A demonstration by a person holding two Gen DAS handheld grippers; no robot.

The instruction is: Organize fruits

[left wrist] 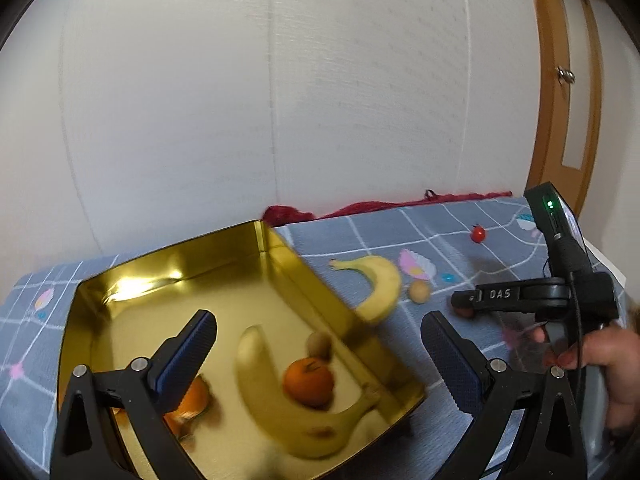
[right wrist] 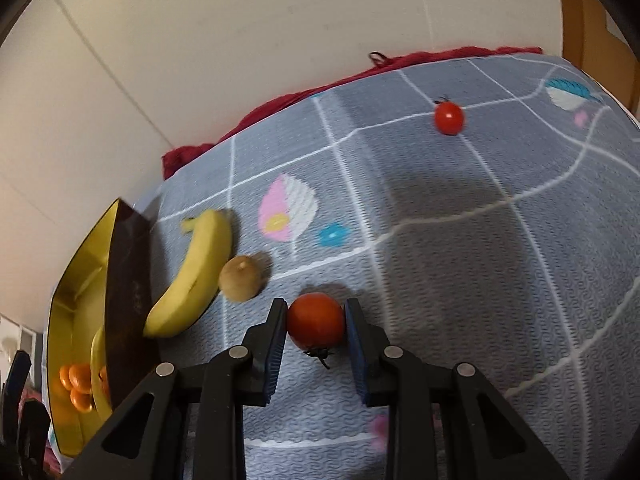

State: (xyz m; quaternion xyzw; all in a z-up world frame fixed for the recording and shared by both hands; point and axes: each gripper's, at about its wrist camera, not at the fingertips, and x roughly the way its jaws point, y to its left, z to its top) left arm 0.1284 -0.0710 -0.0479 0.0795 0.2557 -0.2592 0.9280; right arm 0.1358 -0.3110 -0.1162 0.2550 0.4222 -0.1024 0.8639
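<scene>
In the left wrist view my left gripper point(left wrist: 318, 320) hangs open above a gold tin point(left wrist: 168, 264). The tin holds a banana point(left wrist: 280, 400), an orange point(left wrist: 308, 380), a kiwi point(left wrist: 319, 345) and a second orange point(left wrist: 196, 400) partly hidden by my left finger. In the right wrist view my right gripper point(right wrist: 316, 312) is shut on a red tomato point(right wrist: 316, 328) that rests on the cloth, both pads touching it. On the cloth to its left lie a banana point(right wrist: 196, 276) and a kiwi point(right wrist: 240, 278). A small tomato point(right wrist: 450, 118) sits at the far right.
A grey checked cloth point(right wrist: 460, 260) covers the table, with a red fabric point(right wrist: 280, 100) along its far edge against a white wall. A wooden door point(left wrist: 568, 80) stands at the right. A hand point(left wrist: 612, 364) holds the right gripper point(left wrist: 466, 304) right of the tin.
</scene>
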